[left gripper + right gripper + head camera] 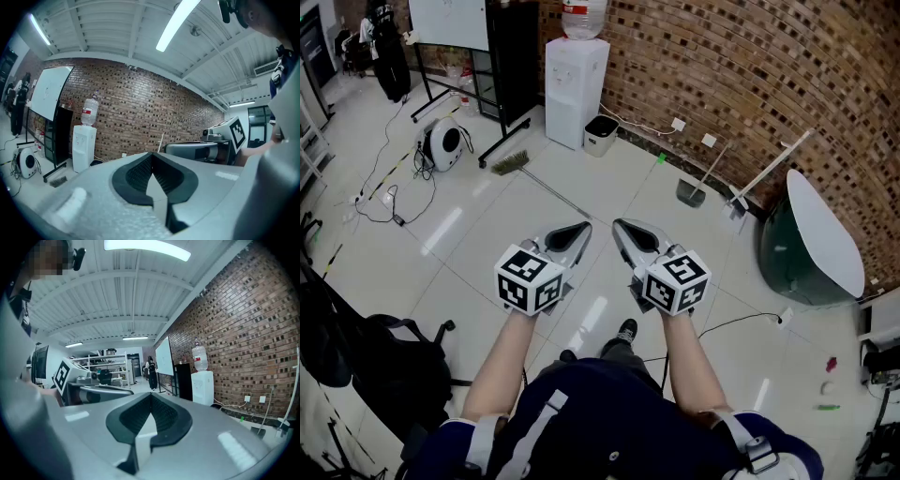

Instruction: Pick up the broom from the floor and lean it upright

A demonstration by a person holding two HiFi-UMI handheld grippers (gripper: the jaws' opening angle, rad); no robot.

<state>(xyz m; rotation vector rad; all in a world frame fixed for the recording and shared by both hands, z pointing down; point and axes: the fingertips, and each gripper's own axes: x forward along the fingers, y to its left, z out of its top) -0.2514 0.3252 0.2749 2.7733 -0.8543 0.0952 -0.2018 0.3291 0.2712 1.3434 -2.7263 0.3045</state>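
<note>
Head view: fingers (569, 234) of the left gripper (579, 230) are pressed together on nothing, and those of the right gripper (622, 228) likewise. Both grippers are held out level, side by side, above bare floor (487, 234). The broom (516, 165) lies flat on the tiles well ahead. Its brush head is near the dispenser (577, 89) and its handle runs back toward the grippers. A dustpan (692, 192) leans at the brick wall (750, 84).

Left gripper view: the pads meet at the tip and the gap is empty. The brush head (58, 180) is seen low on the left, far off. The right gripper is seen alongside.

Right gripper view: the pads are closed on nothing. The broom is not found here and is probably hidden below the gripper body. The dispenser and wall are shown.

Risks, as judged:
- The thin handle lies flush on glossy tile, so the pads may skid off it or pinch only one side.
- The jaws are not yet opened, so an approach made like this would only push the handle away.
- A broom leaned on smooth floor may slide out at the foot.
- The dustpan may be knocked if the same stretch of wall is used.

Only the head view gives the broom's full lie. Only the gripper views confirm that the pads touch.
</note>
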